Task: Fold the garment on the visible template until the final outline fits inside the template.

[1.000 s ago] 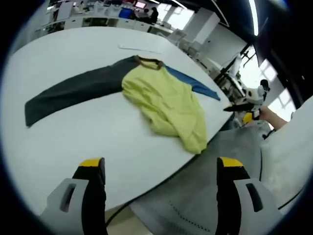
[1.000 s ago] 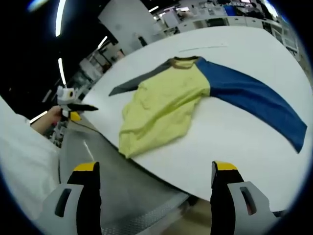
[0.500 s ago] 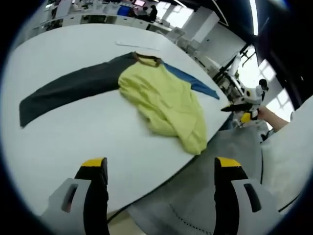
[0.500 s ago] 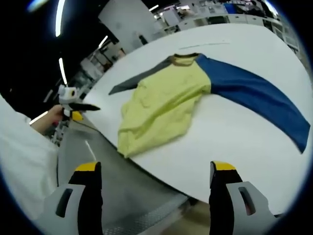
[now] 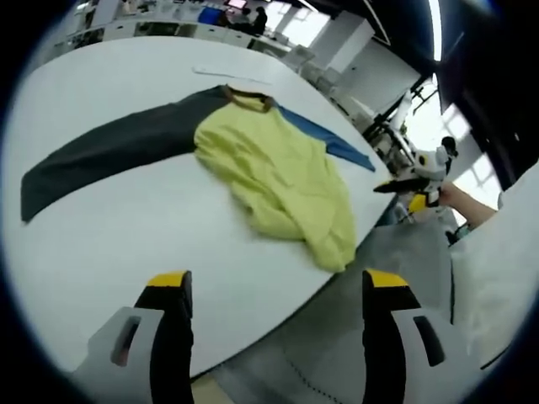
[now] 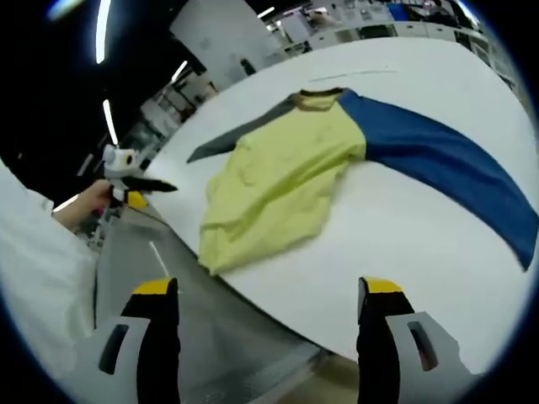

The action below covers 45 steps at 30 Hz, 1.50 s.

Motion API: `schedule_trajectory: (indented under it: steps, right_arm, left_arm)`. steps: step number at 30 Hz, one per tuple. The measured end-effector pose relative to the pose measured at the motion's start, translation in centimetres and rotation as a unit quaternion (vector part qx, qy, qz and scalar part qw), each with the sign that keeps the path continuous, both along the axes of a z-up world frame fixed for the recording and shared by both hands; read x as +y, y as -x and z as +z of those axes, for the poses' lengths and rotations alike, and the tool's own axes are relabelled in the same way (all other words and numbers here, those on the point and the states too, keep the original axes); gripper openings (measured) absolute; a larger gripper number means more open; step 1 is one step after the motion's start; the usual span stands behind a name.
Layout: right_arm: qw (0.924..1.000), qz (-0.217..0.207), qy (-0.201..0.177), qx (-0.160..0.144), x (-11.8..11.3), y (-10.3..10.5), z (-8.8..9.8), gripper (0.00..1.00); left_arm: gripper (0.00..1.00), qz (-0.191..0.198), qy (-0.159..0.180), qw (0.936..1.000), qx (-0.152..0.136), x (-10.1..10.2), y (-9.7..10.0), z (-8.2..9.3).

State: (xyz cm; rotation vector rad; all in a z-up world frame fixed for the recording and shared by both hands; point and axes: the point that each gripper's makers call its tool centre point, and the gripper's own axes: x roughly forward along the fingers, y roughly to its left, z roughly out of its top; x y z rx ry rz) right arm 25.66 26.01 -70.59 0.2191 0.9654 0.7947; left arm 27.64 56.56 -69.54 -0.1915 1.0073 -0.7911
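Yellow-bodied long-sleeved cloth garment (image 5: 274, 172) with dark grey sleeve (image 5: 101, 151) and blue sleeve (image 6: 438, 160) lies rumpled on white table (image 5: 126, 244): soft, light, likely slides. Grip hem or sleeve ends. Left gripper (image 5: 269, 290) and right gripper (image 6: 261, 295): jaws wide, empty. Template line faint, uncertain.

This looks like a large open lab or industrial workroom. A broad white tabletop (image 5: 109, 227) takes up most of the near space. Beyond its far edge stand rows of white workbenches (image 5: 168, 13) crowded with equipment, with people (image 5: 257, 18) near them. Long strip lights (image 6: 108, 25) hang from a dark ceiling, white pillars (image 6: 221, 38) rise behind, and the floor (image 6: 168, 278) is grey.
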Motion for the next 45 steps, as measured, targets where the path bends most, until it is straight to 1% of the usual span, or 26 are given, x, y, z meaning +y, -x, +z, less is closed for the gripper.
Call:
schedule_trajectory:
  steps: [13,17,27,33,45]
  right_arm:
    - [1.0000,0.005,-0.002,-0.003,0.2,-0.7,-0.3,0.84]
    - [1.0000,0.004,-0.005,-0.006,0.2,-0.9,-0.3,0.83]
    - [1.0000,0.007,-0.005,-0.004,0.4,-1.3,-0.8,0.81]
    - [0.9999,0.012,-0.005,-0.006,0.4,-1.4,-1.2,0.80]
    - [0.9998,0.016,-0.005,-0.009,0.5,-2.2,-1.6,0.76]
  left_arm:
    - [0.72,-0.002,0.005,1.0000,0.001,-0.6,-0.5,-0.4]
    - [0.69,-0.006,0.009,0.9999,0.002,-0.9,-0.5,-0.4]
    - [0.66,-0.011,0.011,0.9999,0.006,-1.4,-0.6,-0.9]
    - [0.60,-0.014,0.015,0.9998,0.003,-1.8,-1.1,-1.2]
    - [0.57,-0.027,0.017,0.9994,0.009,-2.8,-1.7,-2.0]
